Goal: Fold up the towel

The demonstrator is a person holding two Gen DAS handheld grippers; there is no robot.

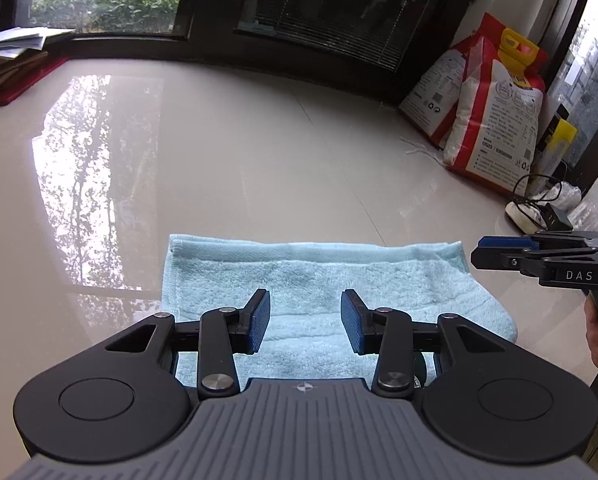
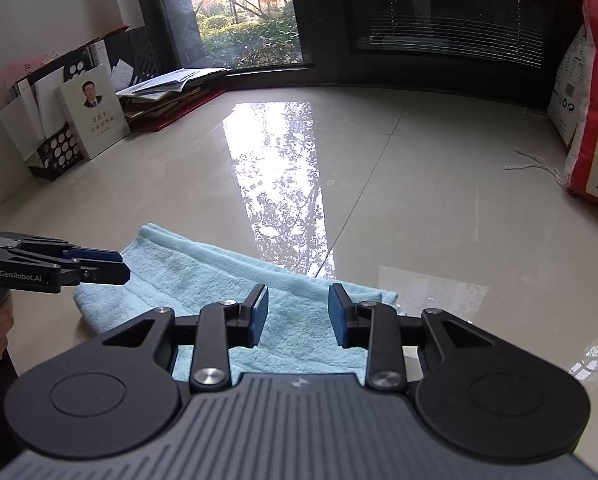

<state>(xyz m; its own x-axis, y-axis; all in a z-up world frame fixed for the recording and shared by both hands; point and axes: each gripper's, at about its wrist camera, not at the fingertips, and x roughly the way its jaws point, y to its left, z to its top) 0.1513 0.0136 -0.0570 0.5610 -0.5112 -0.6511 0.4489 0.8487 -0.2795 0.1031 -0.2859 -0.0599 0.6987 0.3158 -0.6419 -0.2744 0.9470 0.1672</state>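
A light blue towel [image 1: 307,280] lies folded in a flat strip on the glossy cream floor; it also shows in the right wrist view [image 2: 203,276]. My left gripper [image 1: 305,320] is open and empty, hovering over the towel's near half. It shows from the side in the right wrist view [image 2: 117,266], by the towel's left end. My right gripper [image 2: 297,316] is open and empty over the towel's right part. It shows from the side in the left wrist view [image 1: 481,254], just past the towel's right end.
Red and white sacks [image 1: 495,104] lean at the right wall, with a power strip and cable [image 1: 535,210] below them. A loose white string [image 2: 535,166] lies on the floor. Books and file holders [image 2: 71,120] stand at the left. Dark window frames [image 1: 339,20] line the back.
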